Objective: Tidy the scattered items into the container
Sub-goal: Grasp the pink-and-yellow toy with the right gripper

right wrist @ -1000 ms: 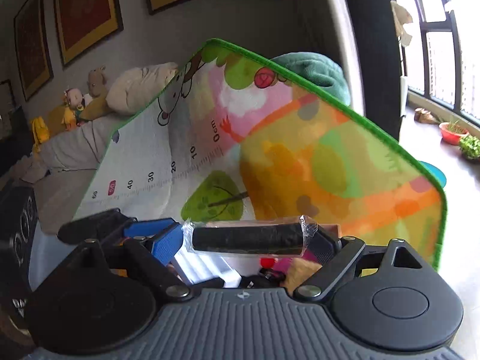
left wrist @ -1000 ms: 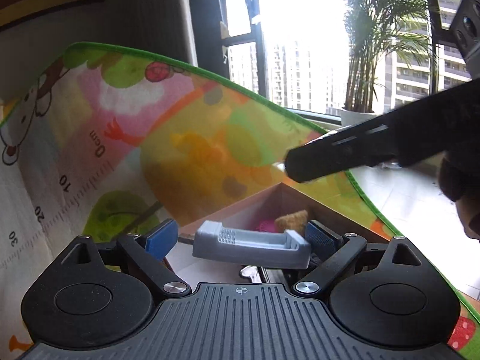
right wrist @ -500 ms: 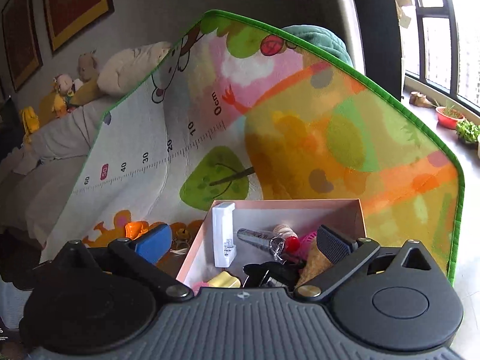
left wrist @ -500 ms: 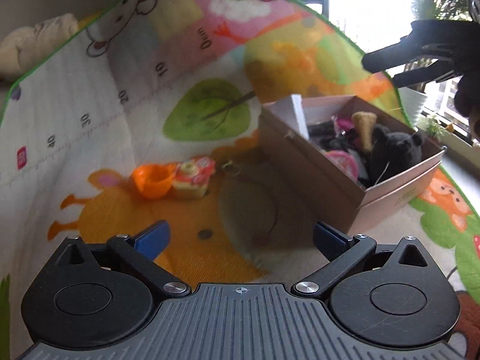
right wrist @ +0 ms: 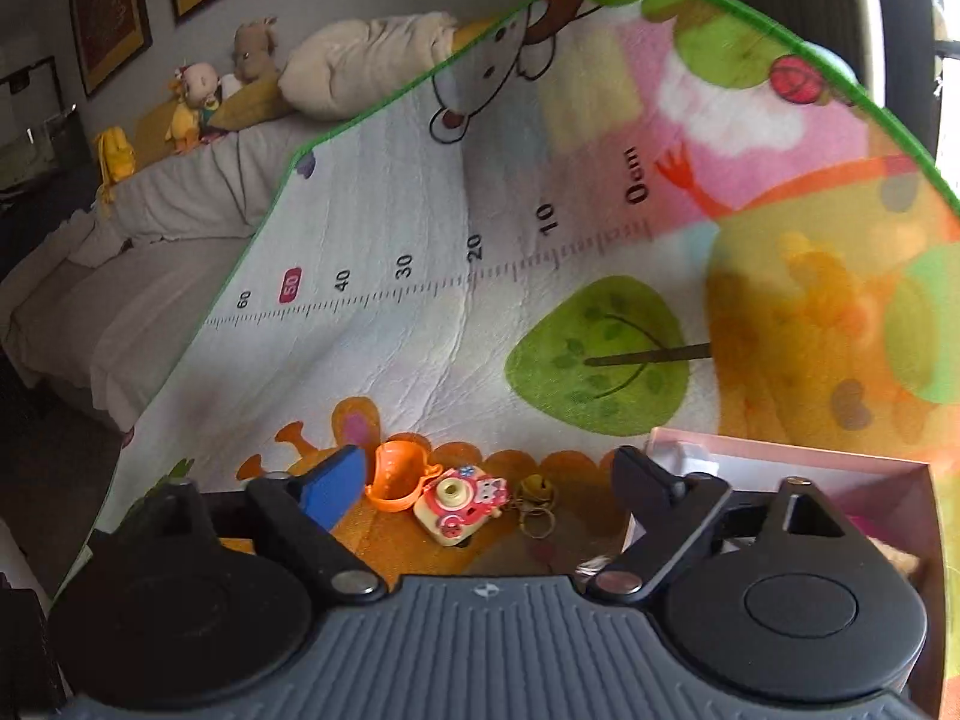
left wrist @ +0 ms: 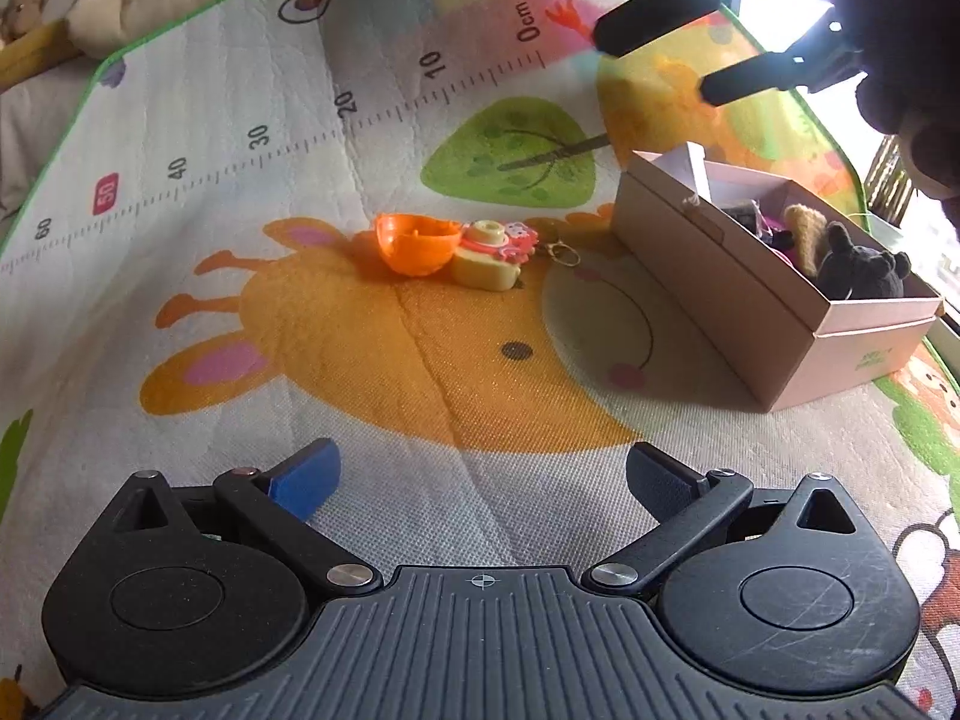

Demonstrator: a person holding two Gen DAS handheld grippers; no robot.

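Note:
An orange cup [left wrist: 414, 243], a yellow-and-pink toy camera [left wrist: 489, 252] and a small keyring [left wrist: 561, 252] lie together on the play mat, left of the pink cardboard box [left wrist: 720, 276]. The box holds a black plush [left wrist: 864, 270] and other small items. My left gripper [left wrist: 480, 477] hangs wide open above the mat, short of the toys, with nothing between its fingers. My right gripper [right wrist: 486, 483] hovers above the cup [right wrist: 396, 474] and camera [right wrist: 459, 504]; its jaws are closing and hold nothing. In the left wrist view the right gripper [left wrist: 651, 63] sits high at the upper right.
The mat [right wrist: 420, 330] curls up at the back against a bed with a pillow [right wrist: 360, 66] and stuffed toys [right wrist: 192, 96]. The box rim [right wrist: 780, 459] is right beside my right gripper's right finger. A window lies beyond the box.
Both grippers let go of their loads, a grey piece and a black wrapped stick, at the box. Both then swung left and lower toward the cup and camera. The right jaws have narrowed.

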